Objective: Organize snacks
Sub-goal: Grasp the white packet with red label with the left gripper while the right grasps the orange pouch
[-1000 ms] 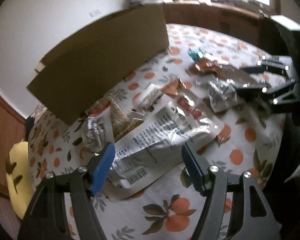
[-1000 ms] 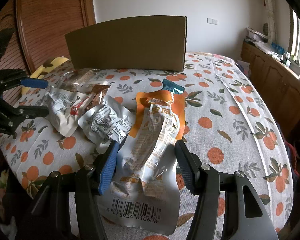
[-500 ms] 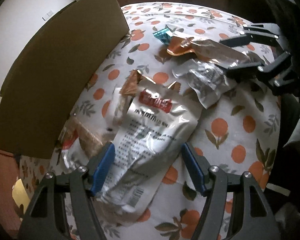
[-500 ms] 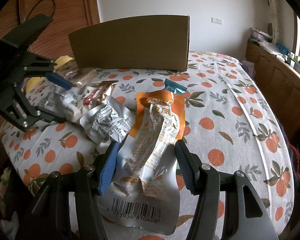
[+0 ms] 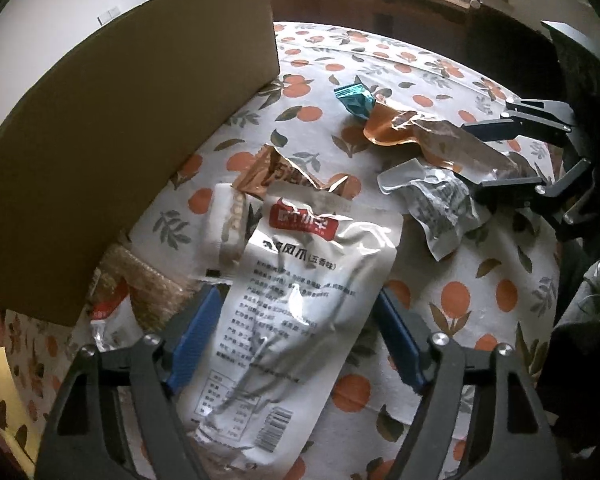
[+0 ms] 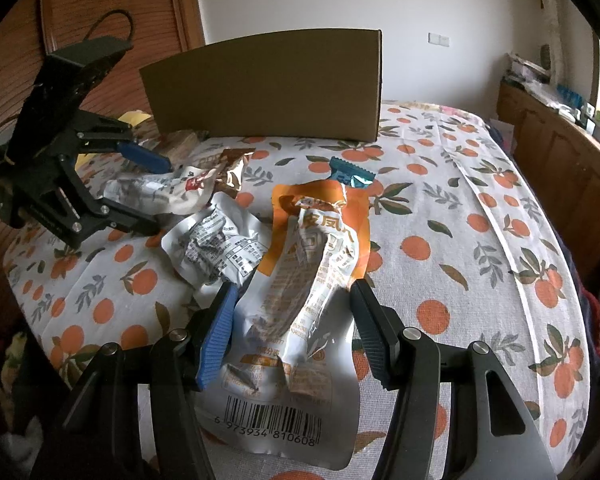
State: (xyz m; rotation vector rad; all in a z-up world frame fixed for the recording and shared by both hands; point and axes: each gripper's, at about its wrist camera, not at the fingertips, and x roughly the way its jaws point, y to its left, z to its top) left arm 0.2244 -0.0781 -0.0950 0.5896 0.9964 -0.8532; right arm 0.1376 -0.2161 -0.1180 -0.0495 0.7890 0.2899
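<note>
Snack packets lie on a table with an orange-print cloth (image 6: pixel 460 208). My left gripper (image 5: pixel 296 320) is open, its fingers on either side of a large white pouch with a red label (image 5: pixel 300 292); it also shows in the right wrist view (image 6: pixel 156 196). My right gripper (image 6: pixel 292 320) is open astride an orange-and-silver pouch (image 6: pixel 316 264), also seen in the left wrist view (image 5: pixel 440 144). Between them lies a crumpled silver packet (image 6: pixel 216 248). A small teal packet (image 6: pixel 350 174) lies behind the orange pouch. A cardboard box (image 6: pixel 272 88) stands at the back.
A brown foil packet (image 5: pixel 288 172), a white bar packet (image 5: pixel 228 224) and a cracker bag (image 5: pixel 140 284) lie by the box. A wooden door (image 6: pixel 112 12) and a wooden sideboard (image 6: pixel 560 152) flank the table. A yellow cushion (image 5: pixel 4 392) sits beyond the left edge.
My left gripper has swung over and come down closer around the large white pouch, now straddling its middle. My right gripper has stayed put around the orange pouch.
</note>
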